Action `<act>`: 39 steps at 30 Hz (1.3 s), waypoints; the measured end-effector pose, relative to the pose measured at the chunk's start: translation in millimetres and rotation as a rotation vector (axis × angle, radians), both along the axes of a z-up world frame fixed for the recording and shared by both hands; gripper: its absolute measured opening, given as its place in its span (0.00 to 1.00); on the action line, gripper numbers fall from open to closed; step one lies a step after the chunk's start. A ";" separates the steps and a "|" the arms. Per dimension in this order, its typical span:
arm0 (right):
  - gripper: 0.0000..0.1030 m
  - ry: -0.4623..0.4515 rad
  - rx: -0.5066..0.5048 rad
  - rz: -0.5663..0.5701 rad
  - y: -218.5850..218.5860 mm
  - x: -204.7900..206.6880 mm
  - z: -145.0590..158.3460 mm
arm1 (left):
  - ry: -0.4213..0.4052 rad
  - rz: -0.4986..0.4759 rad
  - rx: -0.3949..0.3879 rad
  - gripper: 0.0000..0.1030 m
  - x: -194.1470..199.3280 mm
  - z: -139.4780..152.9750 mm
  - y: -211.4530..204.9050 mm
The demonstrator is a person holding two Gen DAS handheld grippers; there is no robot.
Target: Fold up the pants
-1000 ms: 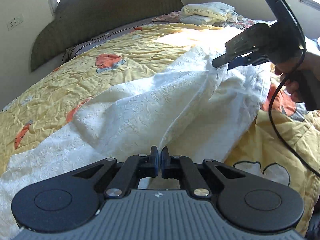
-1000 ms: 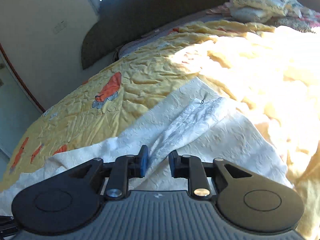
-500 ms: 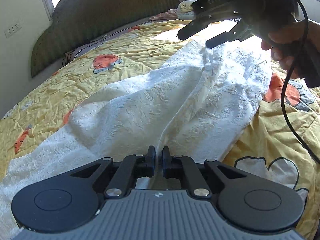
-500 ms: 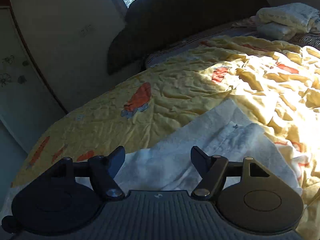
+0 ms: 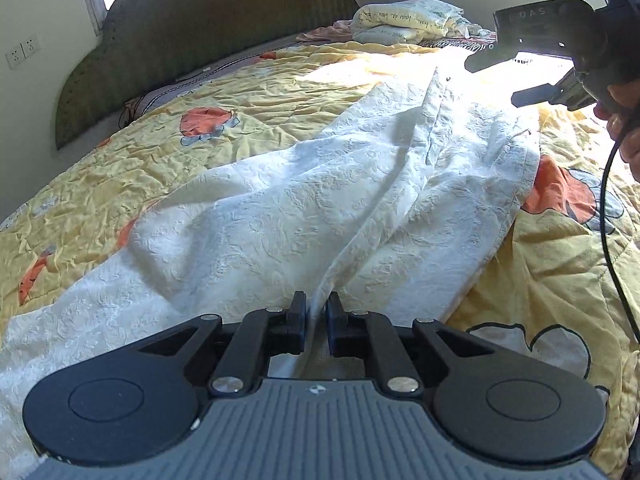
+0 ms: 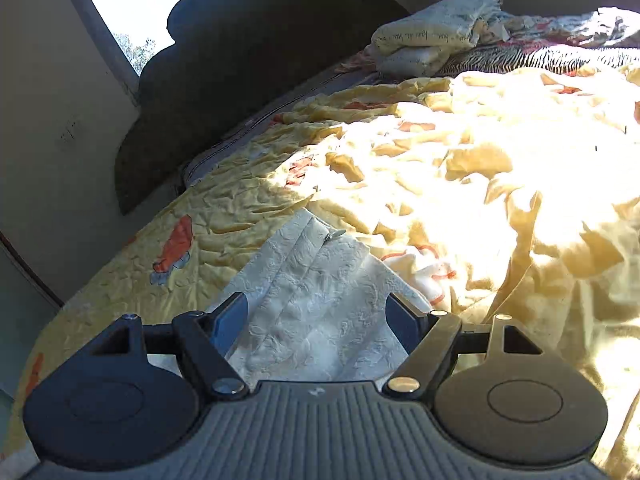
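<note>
A wrinkled yellow quilt with orange cartoon prints covers the bed, and the white embossed cotton pants lie spread across it. The left gripper, jaws just easing apart, has a ridge of the pants between its narrow pads. The right gripper, jaws just spread wide, hangs empty above the pants' far end.

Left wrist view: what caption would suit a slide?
Left tongs easing open around a ridge of white pants on a yellow bedspread; right tongs open above.

From my left wrist view, the pants run off the lower left edge, and my left gripper hides the fold it sits on. I can't tell whether its pads press the cloth. The right gripper is cut by the right edge. Sun glare washes out the quilt.
</note>
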State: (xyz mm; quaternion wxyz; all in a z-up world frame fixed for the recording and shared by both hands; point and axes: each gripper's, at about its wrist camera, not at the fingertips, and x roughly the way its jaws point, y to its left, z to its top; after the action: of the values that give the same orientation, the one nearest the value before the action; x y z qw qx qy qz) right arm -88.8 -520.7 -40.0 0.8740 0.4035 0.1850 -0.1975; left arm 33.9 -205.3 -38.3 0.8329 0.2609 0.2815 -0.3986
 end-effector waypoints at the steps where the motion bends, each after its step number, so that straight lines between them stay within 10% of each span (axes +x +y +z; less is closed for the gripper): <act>1: 0.74 -0.030 0.065 0.015 -3.4 4.7 -5.6 | -0.001 -0.001 -0.001 0.17 -0.3 0.2 -0.3; 6: 0.75 0.069 0.116 0.013 -6.6 52.6 -15.0 | -0.026 -0.026 0.007 0.18 -9.2 0.4 -1.3; 8: 0.75 0.222 -0.064 -0.009 -0.8 81.5 -6.0 | -0.029 -0.026 0.009 0.21 -10.0 0.0 -1.4; 12: 0.79 0.466 -0.737 0.042 52.4 141.3 10.1 | -0.027 -0.021 0.006 0.21 -10.5 -1.2 -1.7; 15: 0.83 0.618 -0.932 0.163 72.3 169.8 -6.5 | -0.034 -0.023 0.011 0.22 -11.1 -1.8 -2.4; 24: 0.84 0.597 -0.790 -0.183 24.8 32.6 12.1 | -0.006 -0.021 -0.008 0.21 -5.5 -1.4 -0.5; 29: 0.84 -0.041 -0.029 -0.036 -17.1 -38.3 11.2 | -0.004 -0.018 -0.008 0.22 -4.1 -1.7 -3.2; 31: 0.84 -0.119 0.193 0.011 -24.3 -30.0 -9.2 | -0.006 -0.018 -0.006 0.21 -4.0 -1.6 -4.7; 39: 0.83 -0.059 0.213 -0.019 -35.2 18.7 -40.9 | -0.050 -0.044 0.033 0.22 -8.0 -3.1 -8.4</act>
State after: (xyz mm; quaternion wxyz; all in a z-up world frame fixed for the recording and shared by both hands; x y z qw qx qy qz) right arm -70.0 -555.9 -81.0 0.8293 0.5015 0.1753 -0.1731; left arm 25.9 -213.7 -41.4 0.8263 0.2906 0.2615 -0.4054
